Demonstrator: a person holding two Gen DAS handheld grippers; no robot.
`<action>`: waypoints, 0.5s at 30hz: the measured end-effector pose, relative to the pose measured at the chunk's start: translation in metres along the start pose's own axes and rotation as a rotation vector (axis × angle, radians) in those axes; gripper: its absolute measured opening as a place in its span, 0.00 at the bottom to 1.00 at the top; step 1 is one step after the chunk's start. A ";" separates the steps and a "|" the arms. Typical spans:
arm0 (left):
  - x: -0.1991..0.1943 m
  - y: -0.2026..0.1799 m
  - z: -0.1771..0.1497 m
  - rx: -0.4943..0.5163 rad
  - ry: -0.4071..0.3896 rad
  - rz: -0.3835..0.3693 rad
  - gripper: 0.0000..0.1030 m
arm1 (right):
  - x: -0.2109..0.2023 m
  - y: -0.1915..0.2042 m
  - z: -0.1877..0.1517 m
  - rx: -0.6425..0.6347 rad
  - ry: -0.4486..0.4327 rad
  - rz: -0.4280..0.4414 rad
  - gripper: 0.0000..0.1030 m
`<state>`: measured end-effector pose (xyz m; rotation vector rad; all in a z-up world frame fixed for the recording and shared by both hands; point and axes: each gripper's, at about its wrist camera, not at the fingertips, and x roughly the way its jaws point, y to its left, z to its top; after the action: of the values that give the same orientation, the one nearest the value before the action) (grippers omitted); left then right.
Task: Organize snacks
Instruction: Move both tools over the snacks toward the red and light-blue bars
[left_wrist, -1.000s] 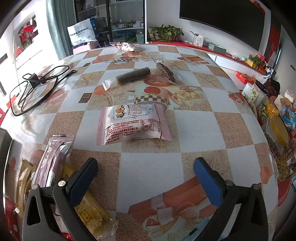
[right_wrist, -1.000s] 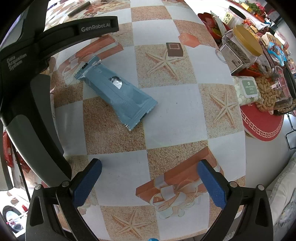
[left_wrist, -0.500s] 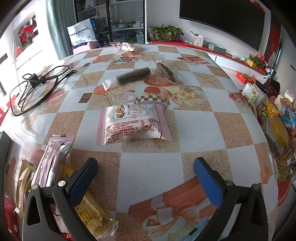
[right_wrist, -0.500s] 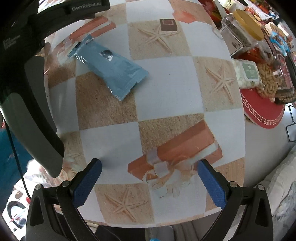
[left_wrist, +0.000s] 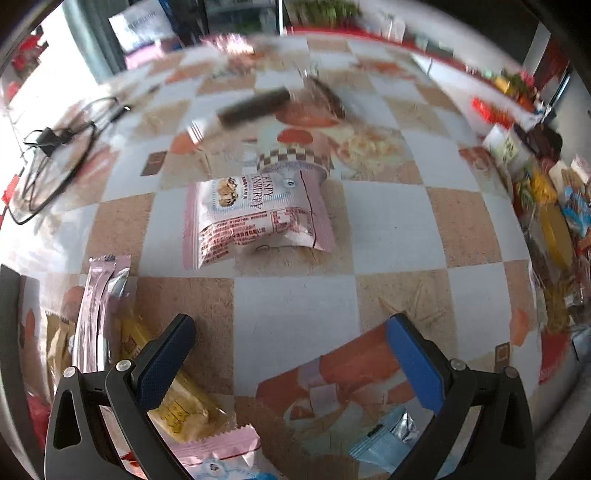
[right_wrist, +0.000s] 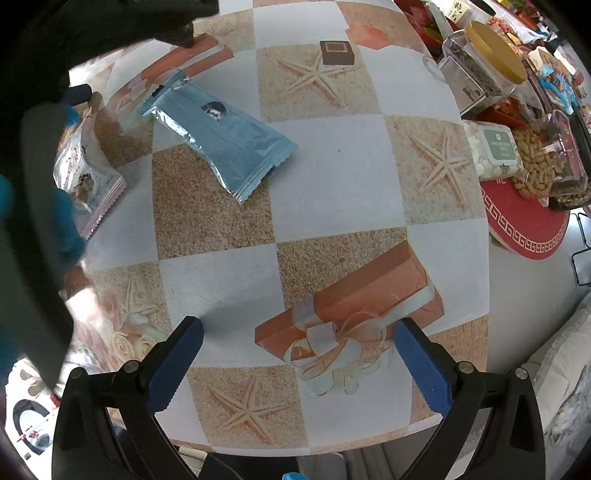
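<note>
A pink-and-white snack bag lies on the checkered table ahead of my left gripper, which is open and empty. Pink stick packs and a yellow packet lie by its left finger. A dark bar lies farther back. A light blue packet lies on the table ahead and left of my right gripper, which is open and empty. Its corner also shows in the left wrist view. A pink-edged bag lies at the left, partly hidden by the other gripper's body.
A black cable lies at the table's far left. Jars and boxes of nuts and sweets stand on a red mat to the right. The table's front edge is just under my right gripper.
The left wrist view has tilted and moved, blurring the far table. The right gripper has shifted, so the blue packet sits nearer the middle and the pink-edged bag has come into view.
</note>
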<state>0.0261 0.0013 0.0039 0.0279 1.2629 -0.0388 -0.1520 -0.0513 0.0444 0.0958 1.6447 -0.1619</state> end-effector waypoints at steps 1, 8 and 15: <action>0.002 0.000 0.005 0.020 0.048 -0.003 1.00 | 0.000 0.000 0.001 0.002 0.002 0.004 1.00; -0.028 0.019 0.024 0.160 0.238 -0.055 1.00 | 0.002 -0.005 0.006 0.012 0.024 0.038 1.00; -0.095 0.125 -0.037 0.168 0.176 -0.074 1.00 | -0.010 0.003 0.022 0.068 0.077 0.067 1.00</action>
<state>-0.0321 0.1288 0.0837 0.1326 1.4339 -0.2100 -0.1290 -0.0516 0.0525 0.2109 1.7101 -0.1653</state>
